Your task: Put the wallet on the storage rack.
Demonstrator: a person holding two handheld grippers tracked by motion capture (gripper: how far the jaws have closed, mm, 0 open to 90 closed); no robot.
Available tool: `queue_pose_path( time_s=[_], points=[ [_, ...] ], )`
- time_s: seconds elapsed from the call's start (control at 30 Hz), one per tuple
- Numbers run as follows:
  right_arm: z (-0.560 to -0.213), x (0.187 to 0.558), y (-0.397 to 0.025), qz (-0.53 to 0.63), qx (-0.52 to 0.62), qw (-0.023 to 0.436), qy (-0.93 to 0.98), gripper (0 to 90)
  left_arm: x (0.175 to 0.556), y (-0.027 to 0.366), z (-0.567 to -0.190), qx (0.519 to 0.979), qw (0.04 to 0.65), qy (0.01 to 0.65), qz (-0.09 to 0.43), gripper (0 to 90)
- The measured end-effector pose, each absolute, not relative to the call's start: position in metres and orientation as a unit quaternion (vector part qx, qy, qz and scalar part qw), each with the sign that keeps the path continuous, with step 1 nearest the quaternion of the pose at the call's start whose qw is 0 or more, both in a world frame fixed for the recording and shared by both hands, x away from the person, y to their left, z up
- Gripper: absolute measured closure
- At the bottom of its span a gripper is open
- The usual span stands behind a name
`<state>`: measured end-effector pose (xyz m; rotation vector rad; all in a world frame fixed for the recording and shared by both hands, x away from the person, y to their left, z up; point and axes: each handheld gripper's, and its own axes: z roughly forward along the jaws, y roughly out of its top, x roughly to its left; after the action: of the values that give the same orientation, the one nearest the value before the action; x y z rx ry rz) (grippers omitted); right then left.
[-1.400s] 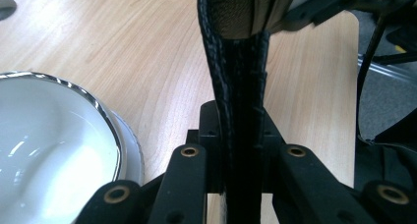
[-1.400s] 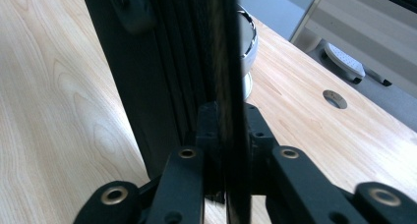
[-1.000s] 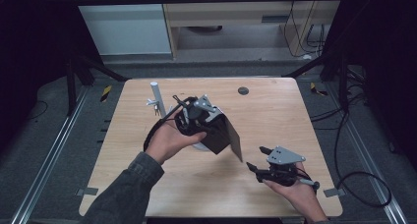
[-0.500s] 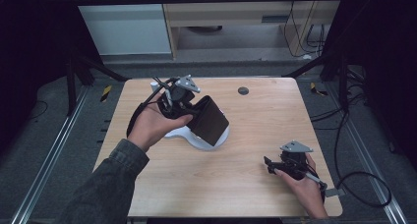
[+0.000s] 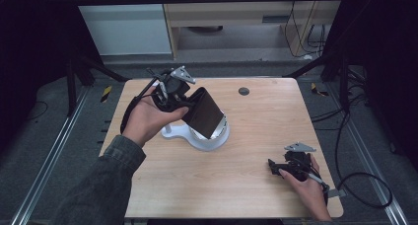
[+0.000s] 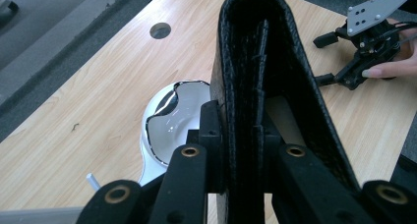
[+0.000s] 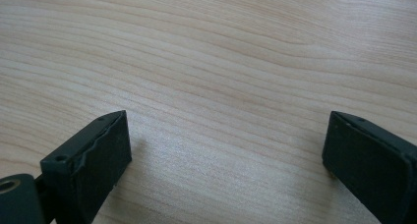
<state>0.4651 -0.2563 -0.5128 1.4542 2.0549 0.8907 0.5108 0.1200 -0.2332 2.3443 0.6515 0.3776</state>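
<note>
A black folded leather wallet point(image 5: 205, 114) hangs tilted above a white round stand point(image 5: 213, 139), fold edge up in the left gripper view point(image 6: 255, 62). My left gripper point(image 5: 186, 102) is shut on the wallet's lower end point(image 6: 241, 140), held over the table's back left. The stand's glossy white dish point(image 6: 167, 121) lies just below the wallet. My right gripper point(image 5: 272, 167) rests low at the table's front right, open, with bare wood between its jaws point(image 7: 226, 150). It is also visible far off in the left gripper view point(image 6: 325, 58).
The light wooden table point(image 5: 256, 121) has a round cable hole point(image 5: 243, 91) near its back edge. Black cables trail off both grippers. Metal rails and dark floor surround the table. A white base foot point(image 5: 170, 132) sticks out left of the stand.
My left gripper carried the wallet from the table's middle back and to the left, over the white stand. My right gripper drew away toward the front right edge.
</note>
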Motion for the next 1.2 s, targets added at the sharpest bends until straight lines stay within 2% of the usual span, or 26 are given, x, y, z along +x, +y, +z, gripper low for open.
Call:
queue_pose_path(
  time_s=[0.73, 1.2],
  points=[
    [-0.513, 0.464, -0.255, 0.322, 0.535, 0.235, 0.745, 4.2, 0.534, 0.123, -0.250, 0.905, 0.308, 0.256, 0.146, 80.0],
    [-0.513, 0.463, -0.254, 0.321, 0.533, 0.234, 0.747, 3.7, 0.563, 0.114, -0.282, 0.905, 0.304, 0.268, 0.128, 79.9]
  ],
)
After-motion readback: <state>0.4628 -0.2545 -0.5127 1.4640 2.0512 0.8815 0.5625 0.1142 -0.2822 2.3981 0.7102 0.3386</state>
